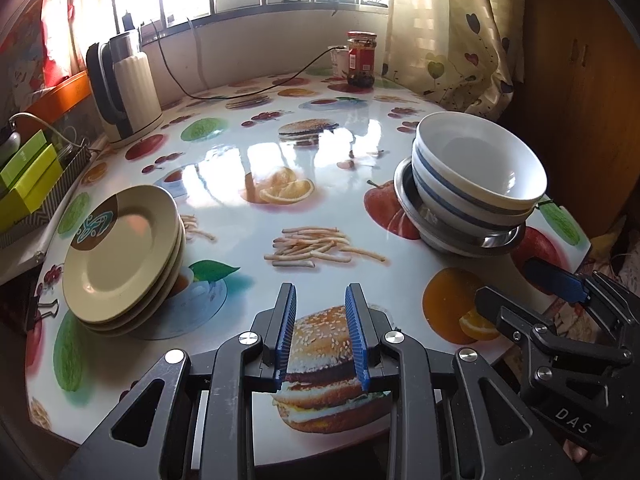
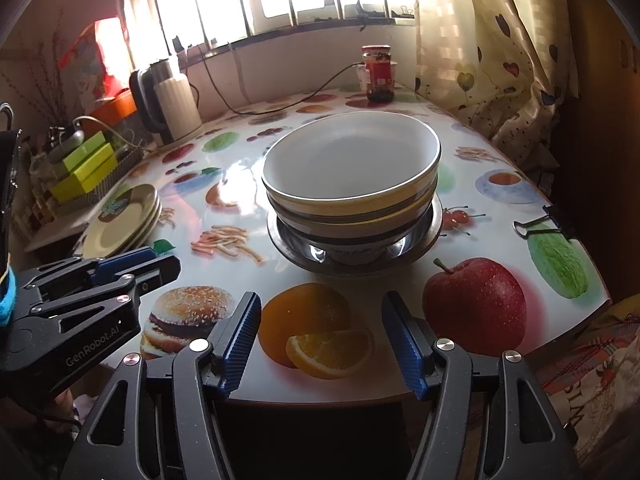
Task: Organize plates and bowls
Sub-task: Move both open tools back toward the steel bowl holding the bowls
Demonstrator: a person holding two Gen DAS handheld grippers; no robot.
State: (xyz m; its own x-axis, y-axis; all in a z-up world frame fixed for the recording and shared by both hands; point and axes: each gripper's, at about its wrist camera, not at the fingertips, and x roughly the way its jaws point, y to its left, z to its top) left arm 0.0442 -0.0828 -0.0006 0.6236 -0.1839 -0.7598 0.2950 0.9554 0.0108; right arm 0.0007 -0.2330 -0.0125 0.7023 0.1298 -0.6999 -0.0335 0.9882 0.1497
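Both grippers hovering empty: left gripper [image 1: 320, 320] jaws narrowly parted, right gripper [image 2: 322, 334] jaws wide. Bowl stack [image 2: 352, 184] looking glazed, slippery, breakable; gripping the rim seems best.

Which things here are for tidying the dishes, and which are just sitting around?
For the job:
plate stack
striped bowls
metal bowl underneath

Just lying about:
kettle
sauce jar
green boxes
binder clip
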